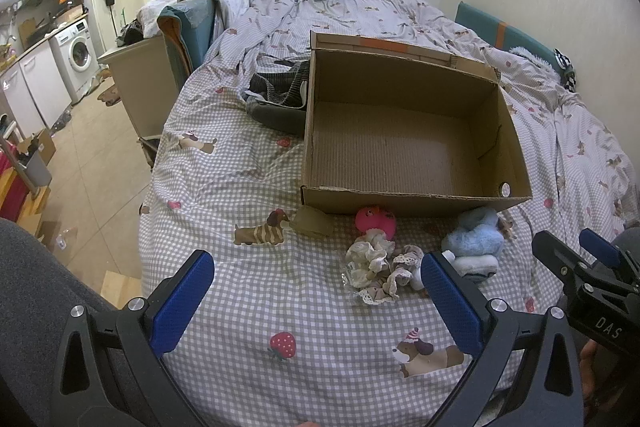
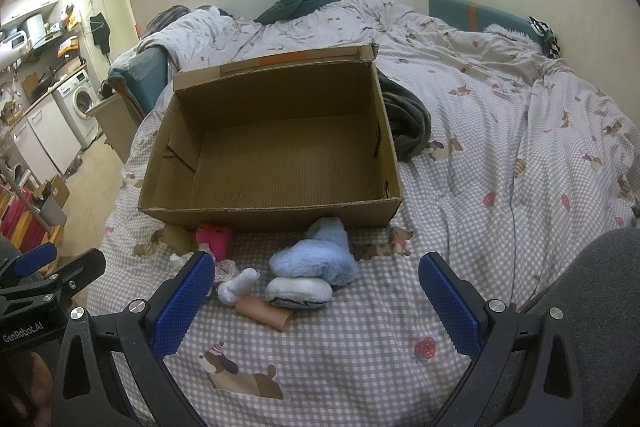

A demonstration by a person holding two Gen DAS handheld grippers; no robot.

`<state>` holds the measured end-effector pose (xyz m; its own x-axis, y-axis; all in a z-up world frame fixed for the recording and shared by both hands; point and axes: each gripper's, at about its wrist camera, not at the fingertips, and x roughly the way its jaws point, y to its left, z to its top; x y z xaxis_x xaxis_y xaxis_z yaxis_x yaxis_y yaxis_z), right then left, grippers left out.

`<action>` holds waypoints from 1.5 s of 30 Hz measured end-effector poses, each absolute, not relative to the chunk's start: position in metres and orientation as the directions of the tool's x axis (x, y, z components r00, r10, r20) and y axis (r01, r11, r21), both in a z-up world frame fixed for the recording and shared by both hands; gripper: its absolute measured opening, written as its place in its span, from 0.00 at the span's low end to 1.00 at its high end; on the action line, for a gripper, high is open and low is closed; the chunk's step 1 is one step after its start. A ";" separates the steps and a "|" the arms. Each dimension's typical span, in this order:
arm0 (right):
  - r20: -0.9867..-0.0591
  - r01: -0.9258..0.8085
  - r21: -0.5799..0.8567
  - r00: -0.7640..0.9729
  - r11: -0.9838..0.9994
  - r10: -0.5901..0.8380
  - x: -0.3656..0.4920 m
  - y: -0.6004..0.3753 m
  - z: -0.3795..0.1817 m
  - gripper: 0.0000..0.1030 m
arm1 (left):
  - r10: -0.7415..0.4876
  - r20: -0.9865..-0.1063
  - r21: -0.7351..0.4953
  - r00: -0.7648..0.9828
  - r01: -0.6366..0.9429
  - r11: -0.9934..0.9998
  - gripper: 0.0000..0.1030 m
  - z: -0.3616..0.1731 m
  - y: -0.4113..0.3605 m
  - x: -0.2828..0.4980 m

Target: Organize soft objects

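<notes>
An empty open cardboard box (image 1: 404, 143) (image 2: 276, 151) sits on the checked bedspread. In front of it lie soft items: a pink plush (image 1: 375, 221) (image 2: 215, 239), cream lace scrunchies (image 1: 376, 273), a fluffy light-blue item (image 1: 474, 235) (image 2: 316, 259), a white and grey pad (image 2: 298, 291), a white sock (image 2: 237, 285) and a beige roll (image 2: 263, 313). My left gripper (image 1: 316, 287) is open and empty above the bed, short of the scrunchies. My right gripper (image 2: 316, 291) is open and empty, short of the blue item. Each gripper shows at the other view's edge.
A dark grey garment (image 1: 276, 95) (image 2: 406, 119) lies beside the box. A small olive cloth (image 1: 314, 223) lies at the box's front corner. The bed's left edge drops to a tiled floor (image 1: 80, 163) with a washing machine (image 1: 78, 55) and clutter. Pillows and a wall lie behind.
</notes>
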<state>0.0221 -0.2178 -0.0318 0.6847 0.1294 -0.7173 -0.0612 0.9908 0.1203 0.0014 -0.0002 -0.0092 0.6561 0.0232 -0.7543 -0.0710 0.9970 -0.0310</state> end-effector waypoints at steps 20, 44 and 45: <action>-0.740 -0.078 0.189 0.644 0.979 0.194 0.032 -0.225 -0.026 1.00 | 0.042 -0.797 -0.022 0.603 -0.099 0.995 1.00 -0.002 0.007 0.013; -0.858 -0.072 0.240 0.451 0.968 0.246 0.104 -0.244 -0.059 1.00 | -0.156 -0.970 -0.170 0.187 -0.058 0.984 0.57 -0.080 -0.014 0.114; -0.857 -0.071 0.237 0.454 0.969 0.243 0.104 -0.244 -0.059 1.00 | -0.150 -0.972 -0.161 0.181 -0.047 0.986 0.47 -0.084 -0.018 0.116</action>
<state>0.1040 -0.2444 -0.0595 0.4536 0.2434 -0.8573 -0.0713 0.9688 0.2373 0.1164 -0.0176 -0.0844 0.1811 -0.1500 -0.9720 -0.0470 0.9858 -0.1609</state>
